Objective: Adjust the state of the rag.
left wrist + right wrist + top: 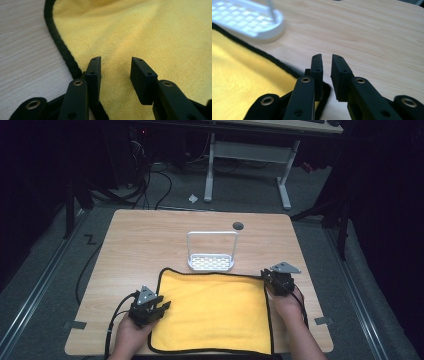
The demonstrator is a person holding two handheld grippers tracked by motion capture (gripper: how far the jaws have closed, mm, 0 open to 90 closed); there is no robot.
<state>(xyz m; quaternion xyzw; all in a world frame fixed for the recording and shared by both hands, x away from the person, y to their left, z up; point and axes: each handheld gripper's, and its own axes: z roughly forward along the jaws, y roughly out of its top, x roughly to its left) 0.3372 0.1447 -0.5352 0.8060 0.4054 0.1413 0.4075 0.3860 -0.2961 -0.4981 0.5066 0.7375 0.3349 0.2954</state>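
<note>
Yellow cloth (212,312) with black trim lies flat on the near half of the wooden table (145,240), its near edge at the table's near edge. Far edge of the cloth sits just beside a white rack (211,262), which stands upright mid-table with a tall wire handle loop. A dark round hole (238,226) is in the tabletop beyond the rack, toward the far edge.

Left gripper (159,308) sits at the cloth's left edge, near-left area, held by the left hand (131,334), cable trailing to the near left. In the left gripper view its jaws stand apart with a clear gap, both tips low over the yellow cloth (140,32), just inside the black trim (61,47); bare cloth shows in the gap, nothing pinched. Whether the tips touch the fabric, cannot tell.

Right gripper (267,276) is at the cloth's far-right corner, held by the right hand (286,304), grey plate on top. In the right gripper view its jaws are apart by a narrow slit, nothing between them; bare table (374,35) shows through the gap. The cloth's corner trim (282,65) runs under the left jaw, yellow cloth (244,82) to the left, rack (249,21) blurred at far left.

Grey floor (55,270) around the table, another desk's white legs (285,185) at the far side.
</note>
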